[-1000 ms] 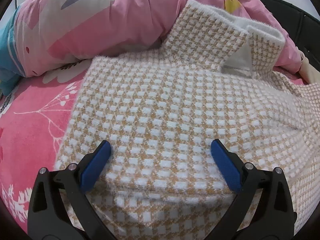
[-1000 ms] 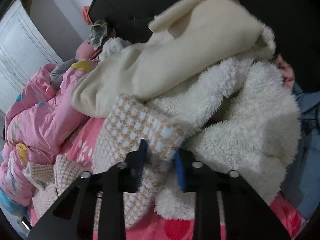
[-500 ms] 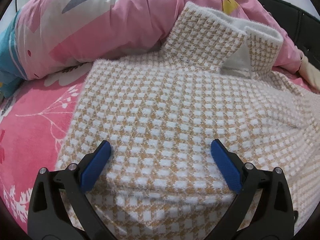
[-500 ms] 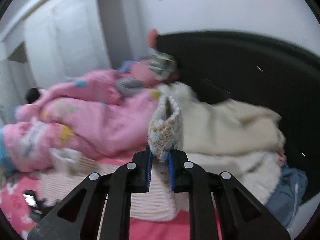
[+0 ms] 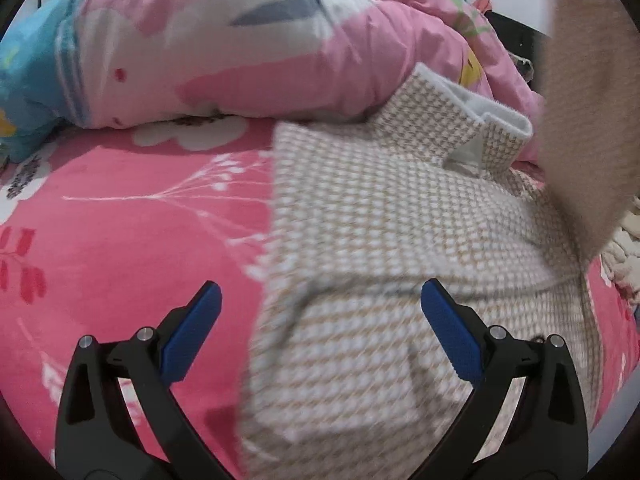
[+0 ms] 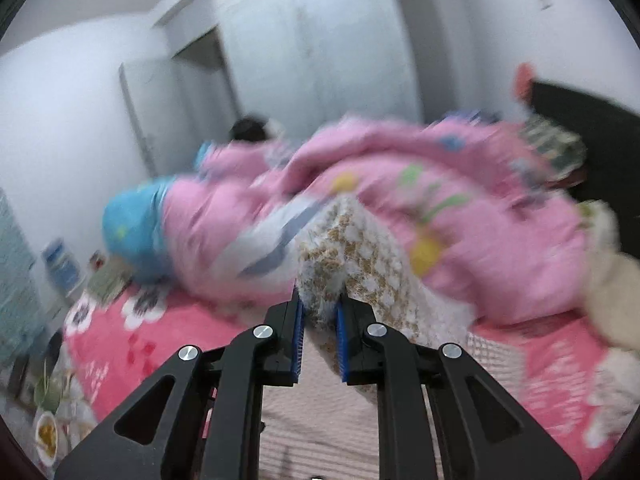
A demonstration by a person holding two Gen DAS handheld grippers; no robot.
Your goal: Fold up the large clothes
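Bed (image 5: 132, 248) under a hot-pink floral plush sheet, bearing everything below. Bunched pink cartoon-print quilt with a blue end (image 5: 248, 40) heaped along the far side; same quilt in the right wrist view (image 6: 460, 208), blurred. Beige-and-white houndstooth fleece garment (image 5: 380, 240) spread flat on the sheet, collar (image 5: 472, 120) turned up against the quilt, left edge straight along bare sheet, near portion folded over and blurred. One beige strip of fabric (image 5: 580, 100) hanging down at the right of the left wrist view; blurred, likely the lifted part of the same garment. Cream fluffy textile (image 6: 612, 280) piled at the right edge of the bed. White wardrobe doors (image 6: 320, 40) and dark headboard (image 6: 600, 128) behind.

Left tongs (image 5: 320, 332) spread wide, blue pads (image 5: 192, 332) apart, gripping nothing; left pad over bare sheet, right pad over the garment's near fold. Contact with the fabric cannot be told.

Right tongs (image 6: 320, 320) clenched on a raised bunch of the houndstooth garment (image 6: 352, 256), held up above the bed, fabric trailing down behind the pads (image 6: 298, 336).
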